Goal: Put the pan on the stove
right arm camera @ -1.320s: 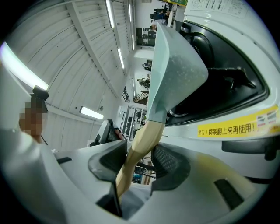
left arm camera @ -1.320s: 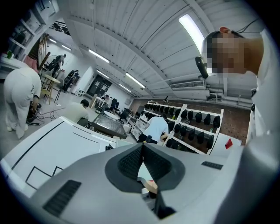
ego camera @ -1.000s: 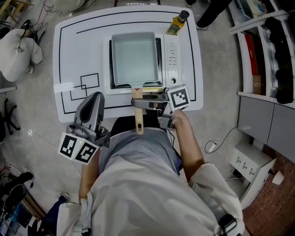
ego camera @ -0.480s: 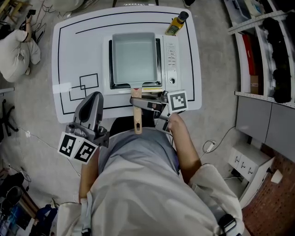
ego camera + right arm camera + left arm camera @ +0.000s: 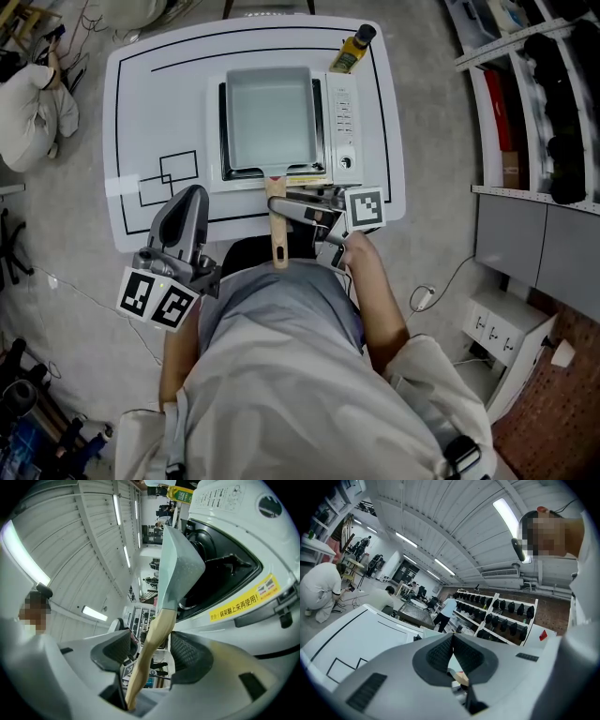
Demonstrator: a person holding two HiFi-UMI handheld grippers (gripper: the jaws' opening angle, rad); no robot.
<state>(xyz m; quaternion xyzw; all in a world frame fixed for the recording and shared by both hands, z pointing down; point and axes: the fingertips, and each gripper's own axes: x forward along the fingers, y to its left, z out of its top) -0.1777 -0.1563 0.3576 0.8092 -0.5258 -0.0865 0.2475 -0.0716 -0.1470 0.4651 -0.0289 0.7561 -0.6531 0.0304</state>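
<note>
A pale grey square pan (image 5: 270,117) with a wooden handle (image 5: 277,234) sits on the white stove (image 5: 342,131) on the table. The handle sticks out over the table's near edge. My right gripper (image 5: 281,206) reaches in from the right and straddles the handle. In the right gripper view the handle (image 5: 152,634) runs between the pads with a gap on each side; the right gripper (image 5: 152,651) has its jaws opening, and the pan (image 5: 180,569) lies over the stove (image 5: 234,541). My left gripper (image 5: 192,202) is shut and empty at the table's near left edge; its pads (image 5: 440,651) meet.
A yellow oil bottle (image 5: 352,52) stands at the far right corner of the white table (image 5: 150,103), which carries black outlines. A person in white crouches on the floor at the left (image 5: 28,103). Shelving (image 5: 534,112) runs along the right side.
The pan stays on the stove throughout. My right gripper stays at the handle and shifts only slightly. The left gripper has not moved.
</note>
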